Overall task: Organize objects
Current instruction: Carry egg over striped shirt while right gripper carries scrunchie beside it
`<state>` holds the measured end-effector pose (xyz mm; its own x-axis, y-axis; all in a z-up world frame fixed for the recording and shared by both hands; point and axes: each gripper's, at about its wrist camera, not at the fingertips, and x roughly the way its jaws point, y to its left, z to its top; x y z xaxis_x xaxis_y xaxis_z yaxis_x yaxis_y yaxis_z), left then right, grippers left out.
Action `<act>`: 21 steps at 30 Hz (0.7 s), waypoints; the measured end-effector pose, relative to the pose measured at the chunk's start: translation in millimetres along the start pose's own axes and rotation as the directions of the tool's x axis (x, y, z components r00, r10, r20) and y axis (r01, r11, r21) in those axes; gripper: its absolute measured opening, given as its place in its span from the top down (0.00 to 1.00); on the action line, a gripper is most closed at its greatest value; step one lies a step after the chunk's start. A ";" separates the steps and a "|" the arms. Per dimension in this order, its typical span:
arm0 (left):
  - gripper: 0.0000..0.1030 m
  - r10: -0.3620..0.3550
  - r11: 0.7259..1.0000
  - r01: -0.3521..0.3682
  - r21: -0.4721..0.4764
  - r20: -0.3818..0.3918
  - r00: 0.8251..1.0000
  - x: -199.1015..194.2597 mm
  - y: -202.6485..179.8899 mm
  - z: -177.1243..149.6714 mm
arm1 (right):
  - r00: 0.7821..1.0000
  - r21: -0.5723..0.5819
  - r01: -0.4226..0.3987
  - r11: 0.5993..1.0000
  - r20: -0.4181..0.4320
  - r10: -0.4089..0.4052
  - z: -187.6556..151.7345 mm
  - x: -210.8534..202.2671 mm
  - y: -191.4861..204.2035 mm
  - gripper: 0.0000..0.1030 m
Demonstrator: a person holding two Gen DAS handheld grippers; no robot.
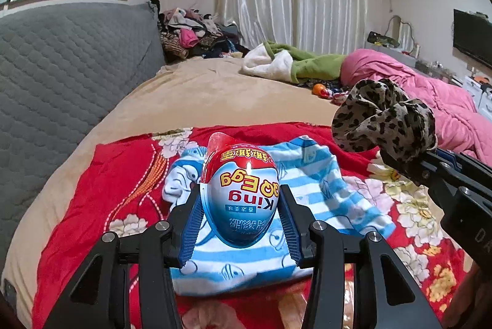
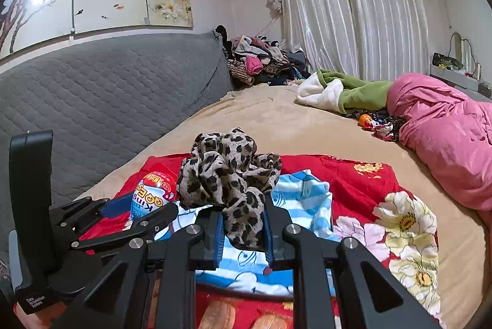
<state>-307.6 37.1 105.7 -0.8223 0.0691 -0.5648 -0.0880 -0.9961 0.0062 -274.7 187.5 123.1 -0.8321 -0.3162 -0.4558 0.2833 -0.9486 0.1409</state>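
My left gripper is shut on a blue and red toy egg, held above a folded blue-striped garment on a red floral cloth. My right gripper is shut on a leopard-print scrunchie, held above the same striped garment. The scrunchie and right gripper show at the right of the left wrist view. The egg and left gripper show at the left of the right wrist view.
The beige bed has a grey quilted headboard on the left. A pink quilt, a green and white blanket, an orange toy egg and a clothes pile lie farther back.
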 end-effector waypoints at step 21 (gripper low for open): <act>0.53 0.026 0.999 -0.028 -0.024 -0.059 0.998 99.3 4.1 13.2 | 0.998 0.027 0.013 1.000 -0.063 -0.011 -7.9 102.8 -34.4 0.80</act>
<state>-397.0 40.7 60.5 -0.7897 0.0395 -0.6122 -0.0512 -0.9987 0.0017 -366.1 187.7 64.5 -0.8032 -0.3044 -0.5120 0.2600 -0.9525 0.1584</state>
